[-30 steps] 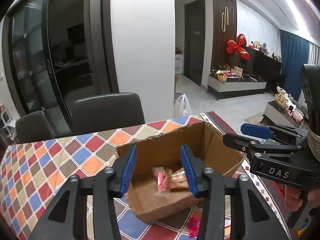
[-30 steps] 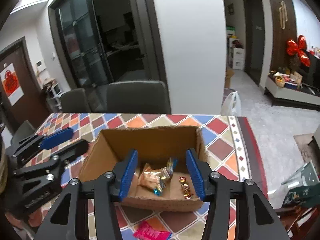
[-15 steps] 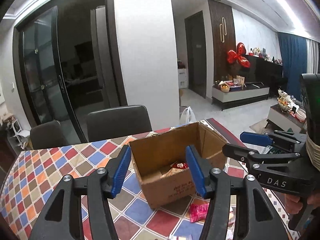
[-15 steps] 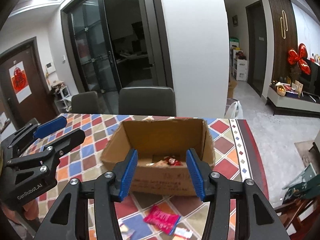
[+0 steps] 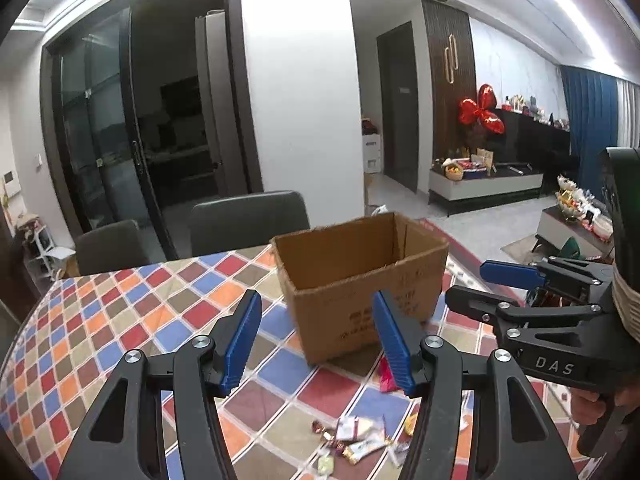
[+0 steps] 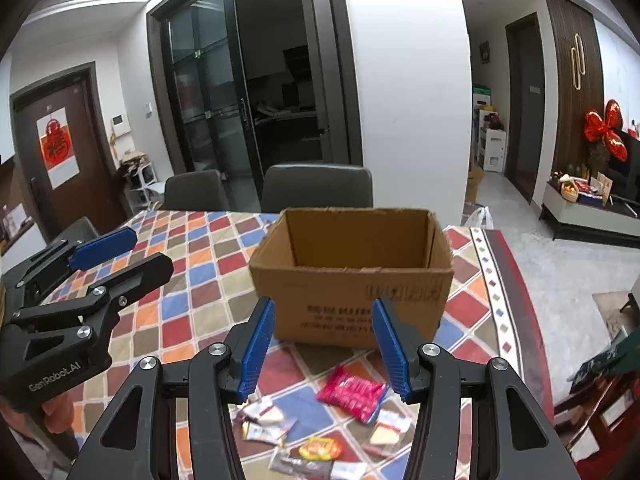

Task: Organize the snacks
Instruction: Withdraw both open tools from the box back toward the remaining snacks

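Observation:
An open cardboard box point(image 5: 360, 280) point(image 6: 352, 288) stands upright on the checked tablecloth point(image 5: 120, 320); its inside is hidden from both views. In front of it lie loose snacks: a pink packet point(image 6: 352, 390), small white wrappers point(image 6: 264, 408), an orange candy point(image 6: 320, 448), and a scatter of sweets point(image 5: 360, 440). My left gripper point(image 5: 316, 308) point(image 6: 148, 250) is open and holds nothing, hovering short of the box. My right gripper point(image 6: 324, 312) point(image 5: 472, 284) is open too, above the snacks, with nothing between its blue pads.
Two dark chairs point(image 6: 316, 188) point(image 5: 108, 244) stand at the table's far side. The table's right edge point(image 6: 500, 280) drops to a pale floor. A white pillar point(image 5: 296, 100) and dark glass doors rise behind. A hand point(image 5: 592, 404) grips the right tool.
Both grippers have drawn back from over the box, whose contents have dropped from sight. Loose snacks in front of it have come into view. The left jaws have widened.

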